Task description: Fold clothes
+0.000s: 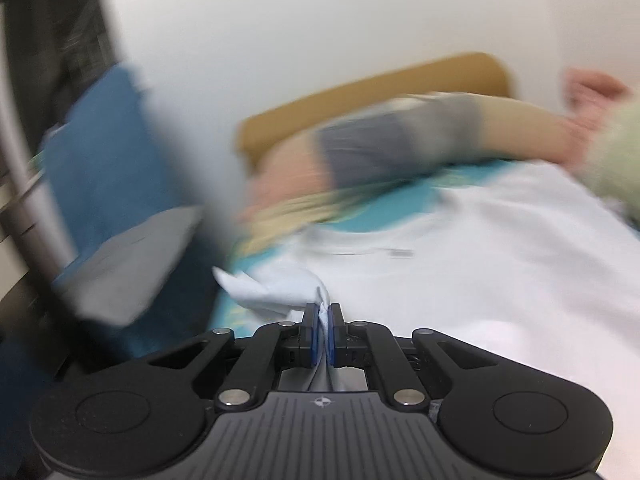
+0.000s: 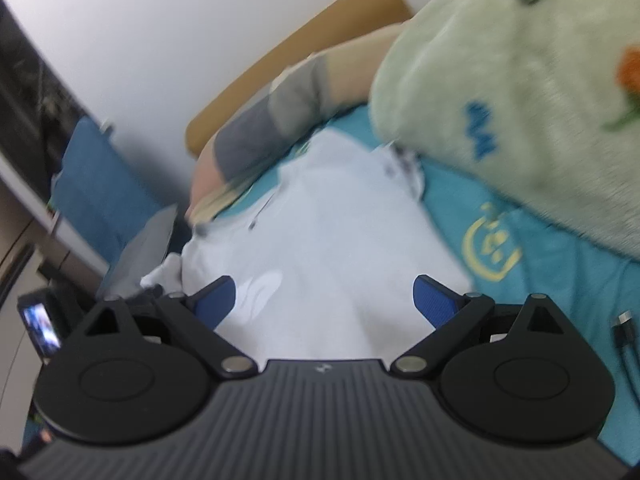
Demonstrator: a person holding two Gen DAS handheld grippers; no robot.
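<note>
**Left tool pinches a sleeve corner, right tool waits open over the shirt**

The left tool (image 1: 324,320) has its blue pads pressed together on a bunched corner of the white T-shirt (image 1: 500,264), apparently a sleeve or shoulder edge at the garment's left side. The shirt lies spread on a teal bed sheet (image 2: 540,248) with a yellow print, its neckline towards the far end by the tan headboard (image 1: 360,100).

To do this fold well, I judge that the pinched corner should be carried across the body of the shirt in one low arc, with the cloth kept taut so that the crease runs straight. The picture is blurred with motion, so the exact fold line cannot be told.

The right tool (image 2: 324,300) hovers above the near middle of the shirt with its jaws spread wide, holding nothing. It could pin the cloth while the left one travels.

A green fleece blanket (image 2: 520,80) rests at the far right, and a black cable (image 2: 624,328) lies near it on the sheet.

No containers are in view.
</note>
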